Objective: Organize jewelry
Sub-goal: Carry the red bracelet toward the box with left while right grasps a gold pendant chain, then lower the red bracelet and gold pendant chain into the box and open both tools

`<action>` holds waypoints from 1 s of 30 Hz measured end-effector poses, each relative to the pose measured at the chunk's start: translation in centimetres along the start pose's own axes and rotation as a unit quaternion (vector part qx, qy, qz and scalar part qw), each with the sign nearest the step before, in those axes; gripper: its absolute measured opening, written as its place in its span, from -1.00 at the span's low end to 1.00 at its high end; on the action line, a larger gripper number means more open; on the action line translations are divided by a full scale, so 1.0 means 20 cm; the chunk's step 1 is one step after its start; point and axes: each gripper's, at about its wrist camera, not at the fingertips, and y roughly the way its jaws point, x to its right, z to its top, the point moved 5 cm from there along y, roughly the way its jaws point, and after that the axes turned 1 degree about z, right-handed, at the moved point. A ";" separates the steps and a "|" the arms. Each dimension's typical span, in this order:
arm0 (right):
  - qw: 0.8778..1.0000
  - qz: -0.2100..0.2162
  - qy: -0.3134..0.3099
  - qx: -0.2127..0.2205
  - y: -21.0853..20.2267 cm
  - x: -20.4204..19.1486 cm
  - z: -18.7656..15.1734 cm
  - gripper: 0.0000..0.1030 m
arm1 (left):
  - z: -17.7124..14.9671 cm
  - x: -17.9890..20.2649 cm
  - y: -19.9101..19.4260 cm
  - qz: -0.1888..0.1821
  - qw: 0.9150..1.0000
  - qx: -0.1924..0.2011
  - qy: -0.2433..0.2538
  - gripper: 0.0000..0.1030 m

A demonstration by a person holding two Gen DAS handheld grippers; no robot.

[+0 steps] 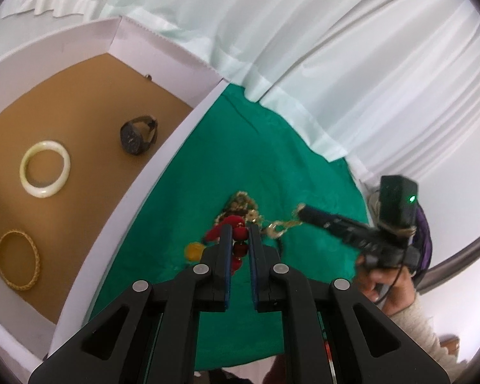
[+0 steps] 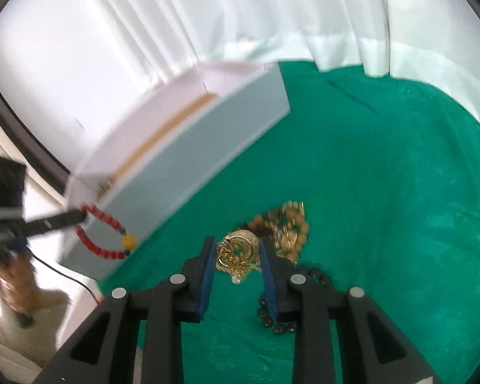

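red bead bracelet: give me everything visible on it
The red bead bracelet is a loop of round, glossy red beads with one larger amber-yellow bead flanked by small dark spacers. The left tongs are shut on its beads; from the right wrist view it hangs in an open loop in front of the white box wall. In the left wrist view the beads sit pinched between the blue pads, above the green cloth.

— What covers the surface?
— A green cloth (image 2: 384, 166), with white drapery (image 1: 304, 32) behind it.
— And on the cloth?
— A white box (image 1: 163, 156), a heap of gold jewelry (image 2: 291, 227) and a string of black beads (image 2: 316, 275) beside it.
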 end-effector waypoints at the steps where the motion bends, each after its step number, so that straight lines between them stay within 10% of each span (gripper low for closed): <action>1: 1.000 0.005 0.001 0.007 -0.04 -0.01 0.03 -0.46 | 0.01 0.02 -0.02 -0.003 1.000 0.004 0.000 -0.86; 15: 0.991 0.066 -0.082 0.081 -0.35 -0.52 0.53 -0.46 | 0.23 0.09 -0.54 -0.023 0.995 0.089 -0.026 -0.86; 30: 0.978 0.144 -0.146 0.037 0.11 -1.12 0.73 -0.46 | 0.33 -0.54 -0.58 0.117 0.985 0.103 -0.071 -0.86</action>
